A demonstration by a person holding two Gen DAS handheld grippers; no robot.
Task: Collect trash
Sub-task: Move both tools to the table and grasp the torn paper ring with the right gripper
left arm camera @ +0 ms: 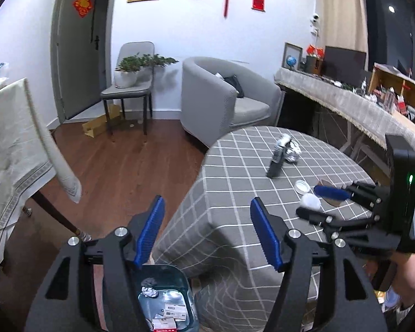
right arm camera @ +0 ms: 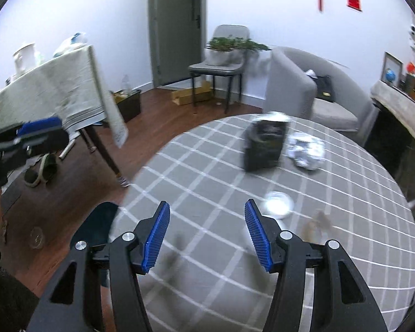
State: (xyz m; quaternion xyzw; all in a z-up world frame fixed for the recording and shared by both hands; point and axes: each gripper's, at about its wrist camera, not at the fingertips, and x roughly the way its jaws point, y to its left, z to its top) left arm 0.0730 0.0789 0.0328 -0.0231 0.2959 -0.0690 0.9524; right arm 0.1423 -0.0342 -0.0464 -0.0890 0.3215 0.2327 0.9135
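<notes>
My left gripper (left arm camera: 206, 233) is open and empty, held over the table's near-left edge, above a dark bin (left arm camera: 166, 298) on the floor with paper scraps in it. My right gripper (right arm camera: 206, 236) is open and empty above the round checked table (right arm camera: 207, 177); it also shows in the left wrist view (left arm camera: 315, 203), near a white wad (left arm camera: 311, 201). On the table lie a black packet (right arm camera: 265, 145), crumpled foil (right arm camera: 307, 152), a round clear lid (right arm camera: 279, 204) and a brown scrap (right arm camera: 318, 222).
A second table with a pale cloth (right arm camera: 55, 94) stands to the left. A grey armchair (left arm camera: 224, 96) and a chair with a potted plant (left arm camera: 130, 74) stand behind. A long cluttered sideboard (left arm camera: 359, 102) runs on the right. Slippers (right arm camera: 41, 170) lie on the wood floor.
</notes>
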